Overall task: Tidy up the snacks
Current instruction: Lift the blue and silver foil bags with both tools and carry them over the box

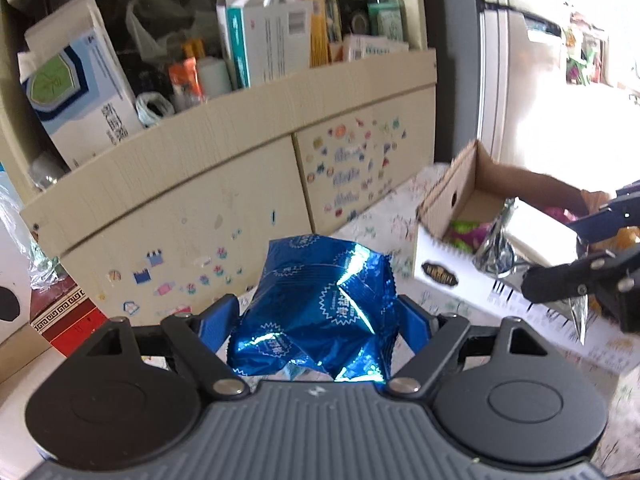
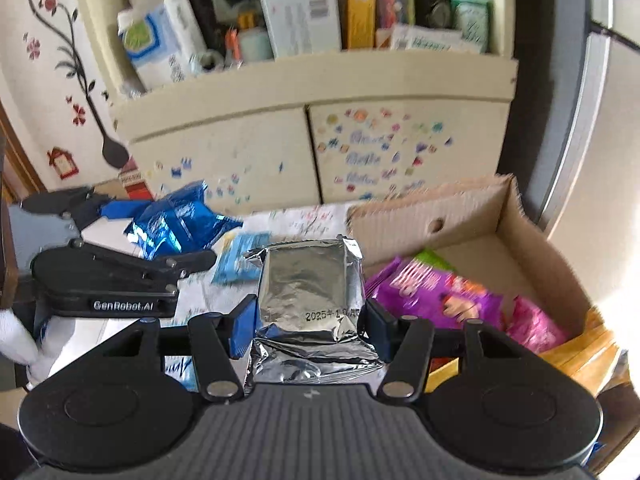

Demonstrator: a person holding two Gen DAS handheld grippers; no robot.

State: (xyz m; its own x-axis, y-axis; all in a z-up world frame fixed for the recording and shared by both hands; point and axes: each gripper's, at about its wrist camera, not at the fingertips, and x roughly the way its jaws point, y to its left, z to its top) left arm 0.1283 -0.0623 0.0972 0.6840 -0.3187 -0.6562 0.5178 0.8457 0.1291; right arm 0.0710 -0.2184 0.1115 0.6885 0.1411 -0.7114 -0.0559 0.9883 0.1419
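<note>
Blue pack: crinkled blue foil snack bag (image 1: pixel 320 308) clamped between the jaws of the left gripper (image 1: pixel 316 320); its bottom edge is hidden behind the gripper body, print too creased to read in full.
Silver pack: silver foil packet (image 2: pixel 310 300) pinched by the right gripper (image 2: pixel 308 326), held up w/ date stamp facing out, last digits of the stamp unclear; lower fold tucked behind the gripper.
Box: open cardboard box (image 2: pixel 472 216) just right of the silver pack, purple snack bags (image 2: pixel 444 296) + a green one (image 2: pixel 434 259) inside; near corner cut off by the gripper body, rest of contents hard to make out.
Table: patterned cloth (image 1: pixel 384 224), mostly covered; light blue packet (image 2: pixel 236 260) lies on it, blurred, half behind the left gripper's linkage.
Hand: white-gloved hand (image 2: pixel 24 344) at the frame edge, only partly seen.
Backdrop: cream cabinet (image 1: pixel 224 184) w/ stickers on doors, shelf above crammed w/ cartons and bottles, labels mostly unreadable. Window side is blown out white, no detail.
</note>
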